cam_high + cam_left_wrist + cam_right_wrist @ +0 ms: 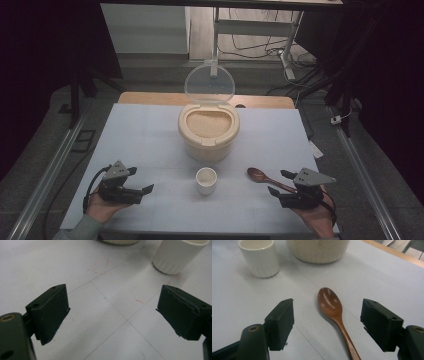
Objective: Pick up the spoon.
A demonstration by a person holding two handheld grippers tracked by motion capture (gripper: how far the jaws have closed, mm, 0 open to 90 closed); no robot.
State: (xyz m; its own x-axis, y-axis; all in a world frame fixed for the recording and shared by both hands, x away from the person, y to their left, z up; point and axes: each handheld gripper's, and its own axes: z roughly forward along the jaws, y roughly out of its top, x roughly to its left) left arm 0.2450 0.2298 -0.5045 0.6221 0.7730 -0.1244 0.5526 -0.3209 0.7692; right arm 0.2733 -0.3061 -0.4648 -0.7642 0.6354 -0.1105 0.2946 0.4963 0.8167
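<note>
- The wooden spoon [265, 178] lies flat on the tabletop [150, 135], to the right of the small white cup [206, 180] and directly ahead of the right claw [281, 182].
- In the right gripper view the spoon [333, 312] sits between the two spread jaws, bowl pointing away from the claw and facing up, handle running back toward the hand; neither pad touches it, and the jaws seem to hover just above it.
- Its long axis runs roughly along the claw's own line of reach, slanting a little, so a grasp would likely close across the handle rather than along it.
- The right claw is plainly the nearer one; the left claw [141, 180] rests well apart on the other side of the cup, jaws also spread and holding nothing, with bare tabletop [105, 315] between them in the left gripper view.
- The cup [259, 257] stands upright between the two hands; as far as its inside shows, it looks empty.
- Behind the cup stands a larger cream container [208, 131], filled near the rim with pale grain, likely rice, its clear lid [209, 84] hinged up and open at the back.
- Judging by the layout, the work in hand is picking up the spoon to scoop grain into the cup, and no grasp has been made yet.
</note>
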